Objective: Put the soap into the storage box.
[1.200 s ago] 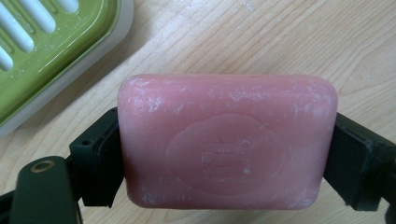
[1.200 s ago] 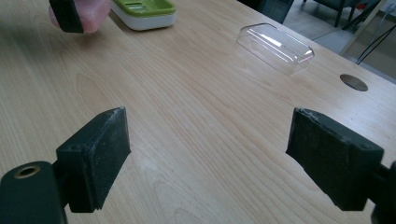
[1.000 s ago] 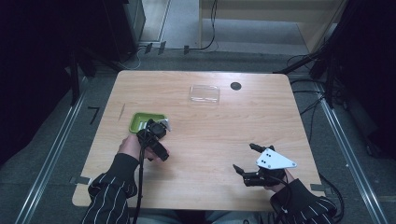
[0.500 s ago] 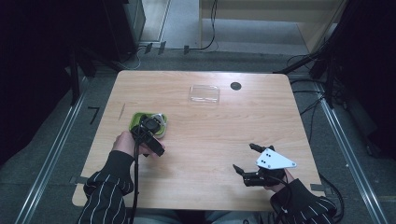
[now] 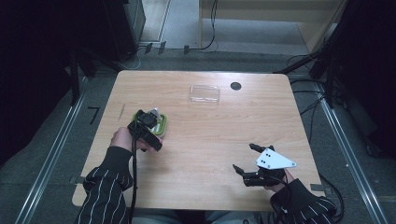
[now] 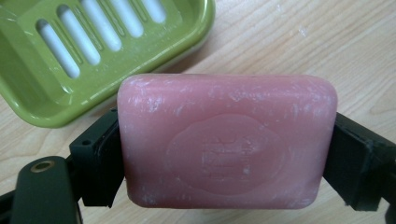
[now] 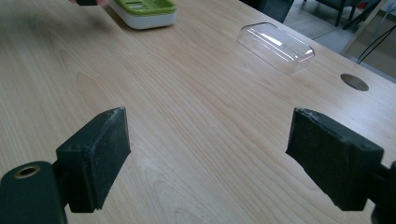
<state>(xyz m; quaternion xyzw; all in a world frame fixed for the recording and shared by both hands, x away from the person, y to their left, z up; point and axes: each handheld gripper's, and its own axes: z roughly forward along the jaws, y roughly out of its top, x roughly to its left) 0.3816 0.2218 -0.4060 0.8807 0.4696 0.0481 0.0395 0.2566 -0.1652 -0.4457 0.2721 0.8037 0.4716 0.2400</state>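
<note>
From the high view the left gripper (image 5: 150, 117) covers most of the soap dish (image 5: 162, 127), so the soap is hard to make out there. Left gripper view: dish (image 6: 28, 88) tray bare, nothing in it. Pink soap bar (image 6: 227, 140) clamped between both jaws, above the table just beside the dish rim. Right gripper (image 5: 246, 161) jaws spread wide, holding nothing, near table edge. Clear lid (image 5: 204, 94) well apart.
</note>
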